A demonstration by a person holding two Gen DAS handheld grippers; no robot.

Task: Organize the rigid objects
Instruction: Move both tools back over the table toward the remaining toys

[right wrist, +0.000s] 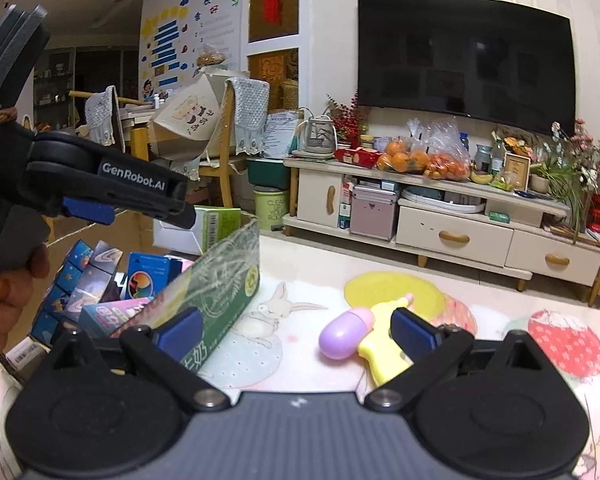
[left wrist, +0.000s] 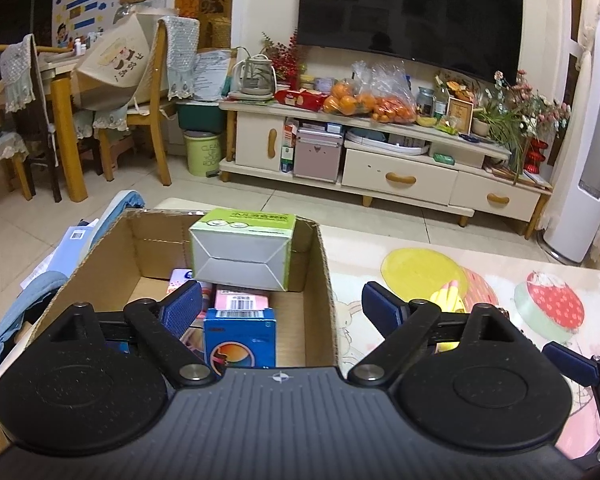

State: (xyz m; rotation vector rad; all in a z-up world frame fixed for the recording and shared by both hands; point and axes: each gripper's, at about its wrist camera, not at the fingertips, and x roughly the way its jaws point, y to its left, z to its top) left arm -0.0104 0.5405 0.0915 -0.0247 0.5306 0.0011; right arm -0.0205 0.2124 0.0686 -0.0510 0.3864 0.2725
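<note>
With my right gripper (right wrist: 296, 330) spread wide and empty, the small yellow plastic toy gun (right wrist: 382, 344) lies just ahead by its right finger, probably light, stiff and slick, so I'd pinch its flat body.

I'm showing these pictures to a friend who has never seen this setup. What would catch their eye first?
Probably the cardboard box on the left of the table, packed with small cartons, a white and green carton lying on top. Next, the yellow toy and the purple egg-shaped capsule on the patterned tabletop, lying between the open jaws of the right gripper. Behind, a big dark television hangs on the wall.
</note>
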